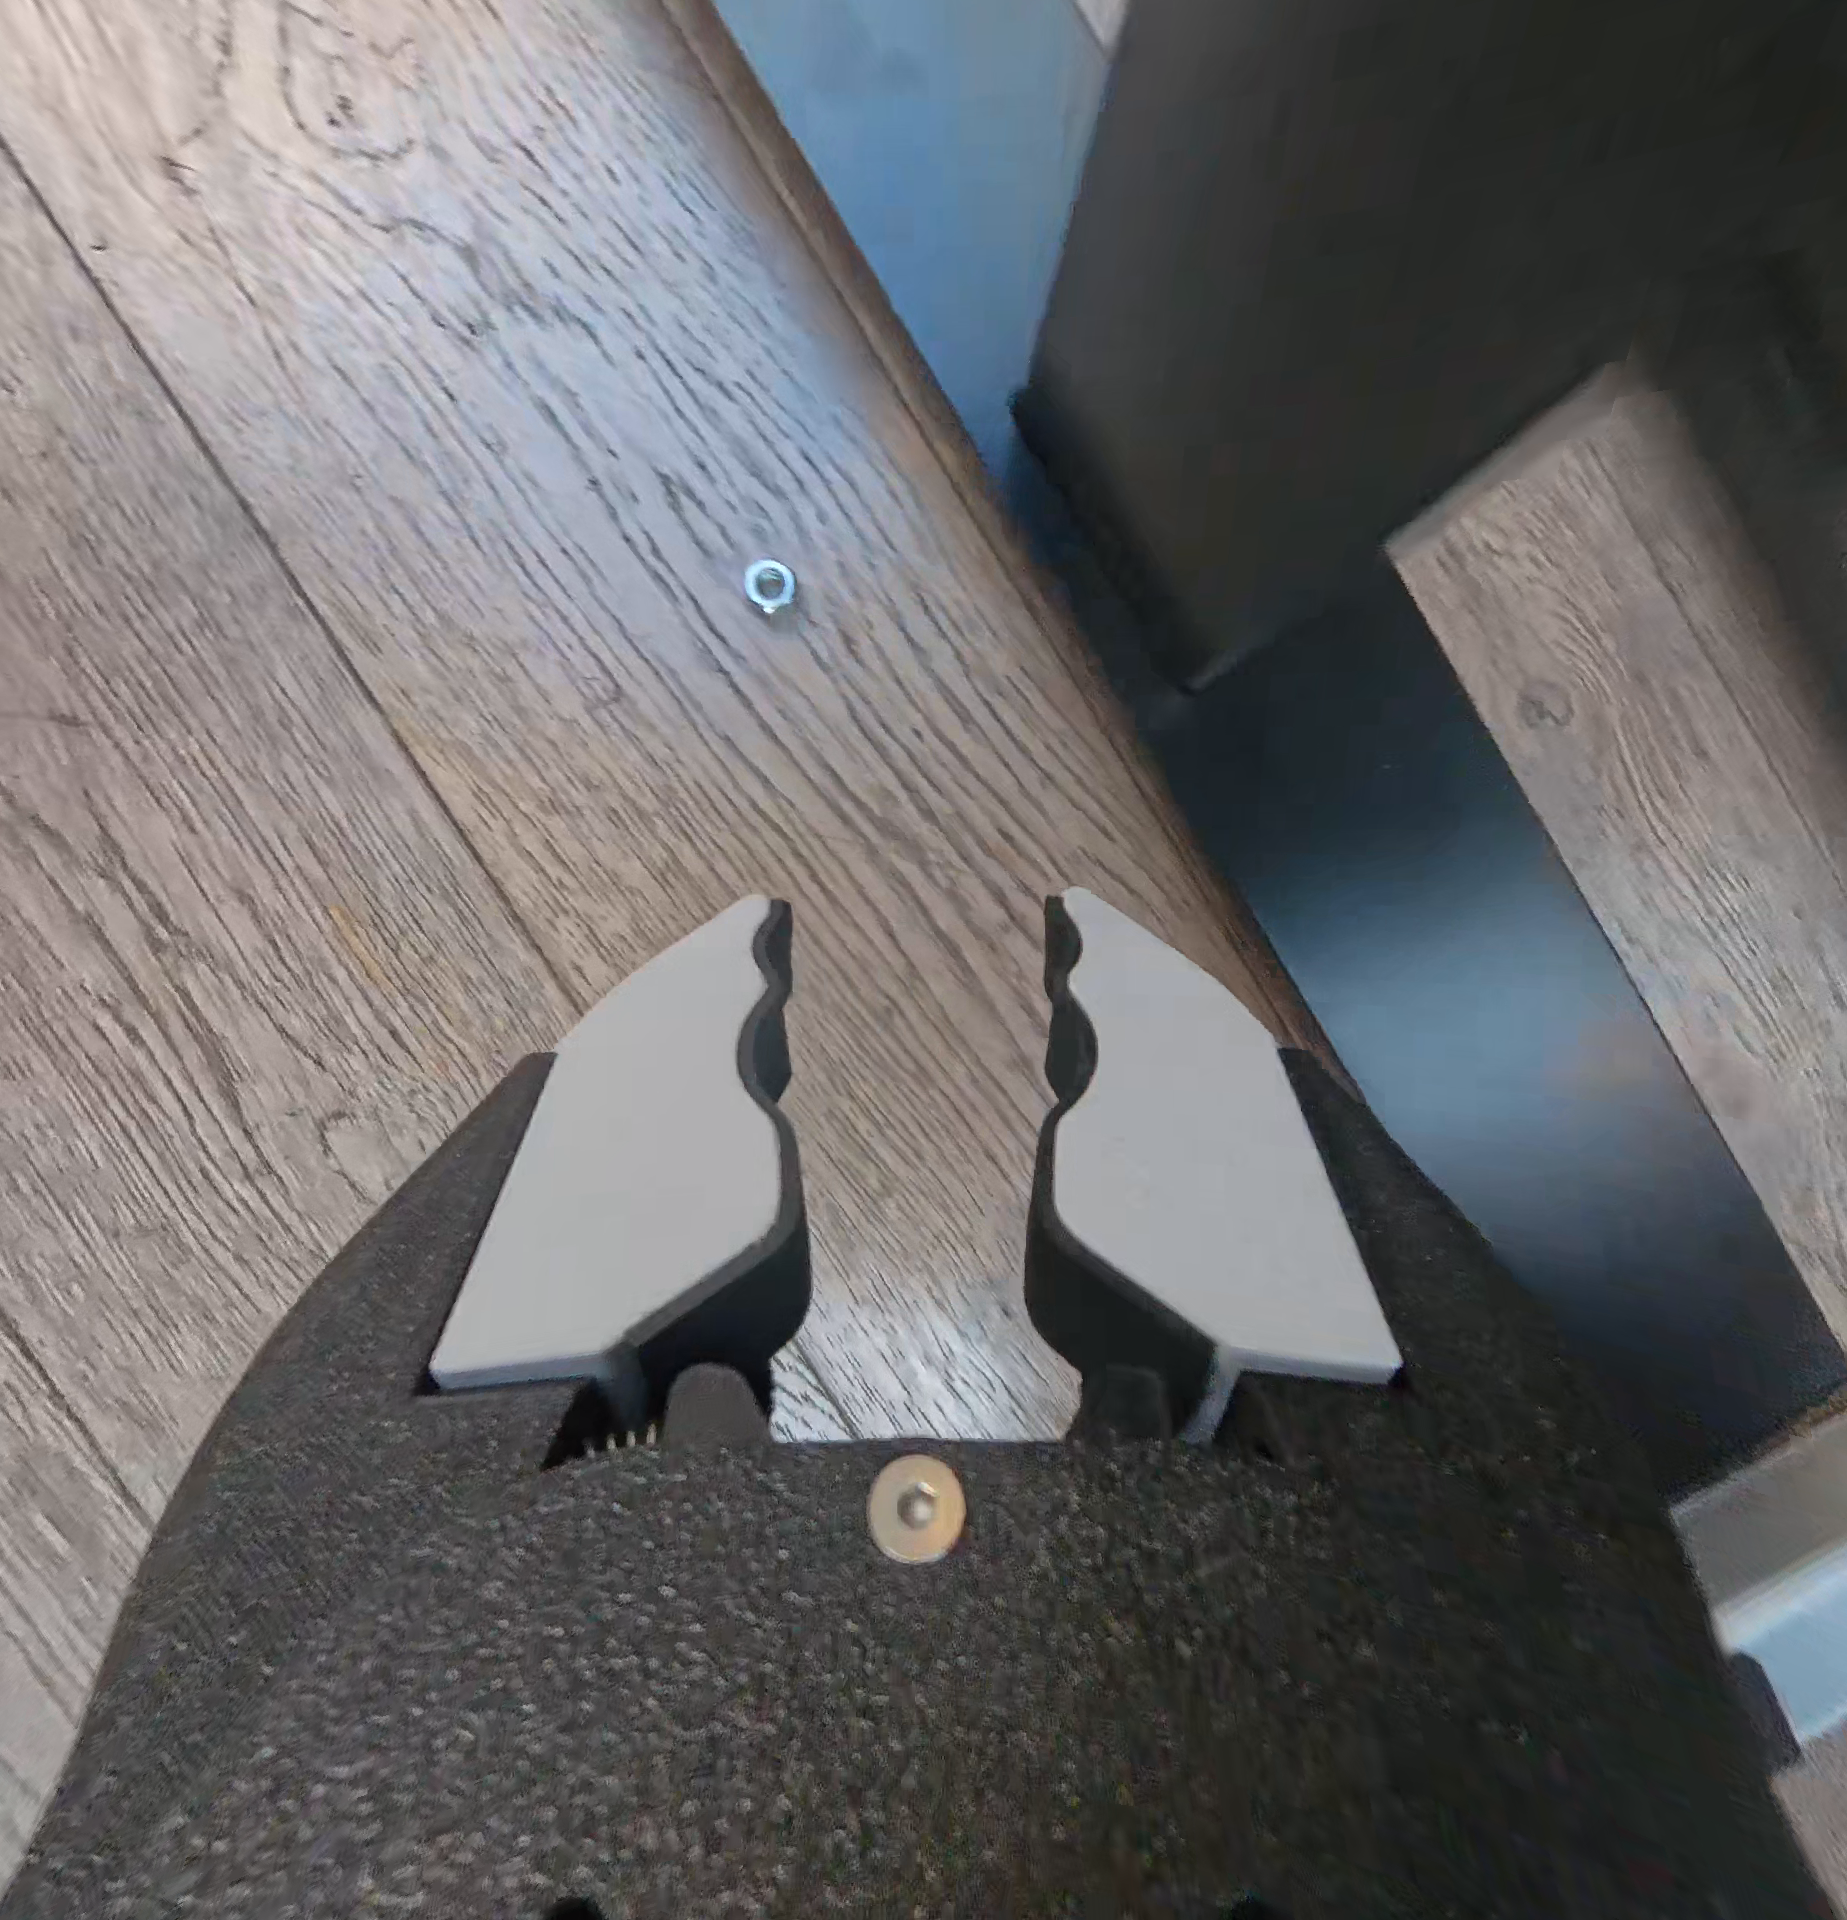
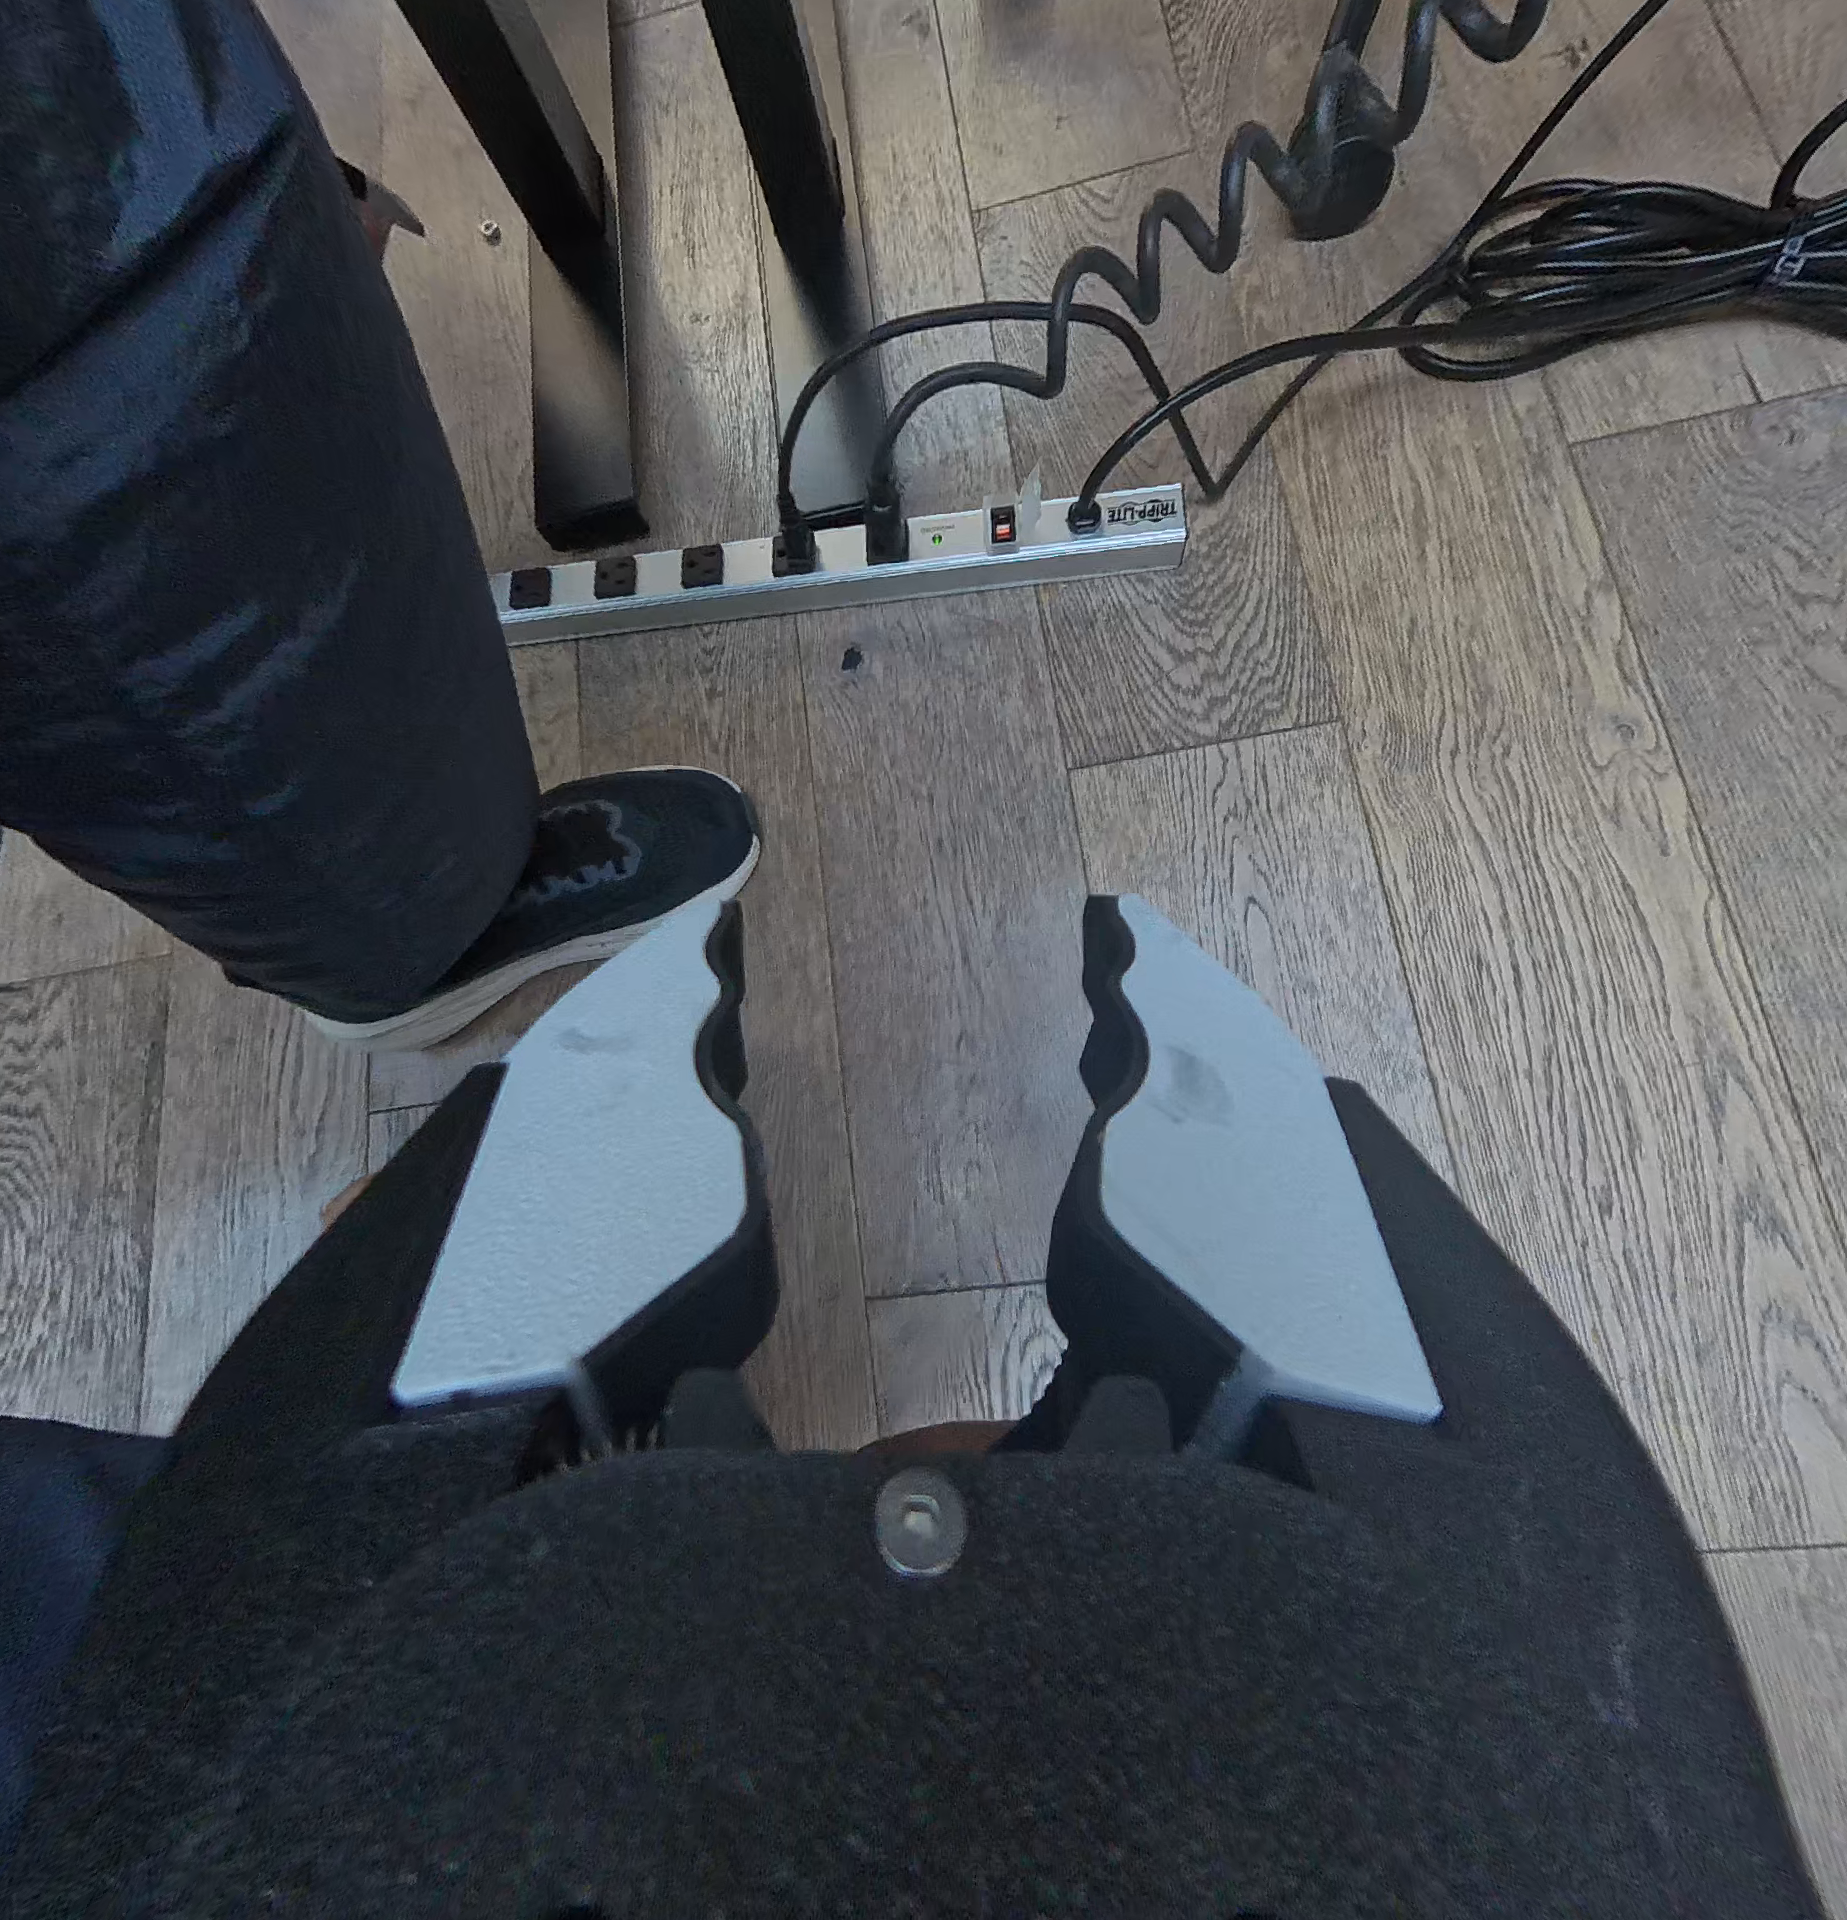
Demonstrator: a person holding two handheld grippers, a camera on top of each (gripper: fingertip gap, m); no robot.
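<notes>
In the left wrist view my left gripper (image 1: 917, 914) is open and empty, pointing down at a grey wood-plank floor (image 1: 379, 623). A small silver hex nut (image 1: 764, 583) lies on the floor ahead of the fingertips, slightly to the left and apart from them. In the right wrist view my right gripper (image 2: 911, 914) is open and empty above the floor (image 2: 1521, 935). A tiny nut (image 2: 493, 231) shows far off near a black table foot. A person's dark trouser leg (image 2: 223, 520) and black shoe (image 2: 607, 883) stand just left of the right gripper.
A black table leg and foot (image 1: 1262, 364) stand right of the nut. A silver power strip (image 2: 846, 566) with plugged black cords lies ahead of the right gripper. A coiled cable (image 2: 1210, 208) and a cable bundle (image 2: 1677, 270) lie at the far right. Black table feet (image 2: 576, 312) stand behind. My hands' fingertips stand some 80 centimeters from each other. My left gripper's tips are some 12 centimeters from the small silver hex nut (image 1: 764, 583).
</notes>
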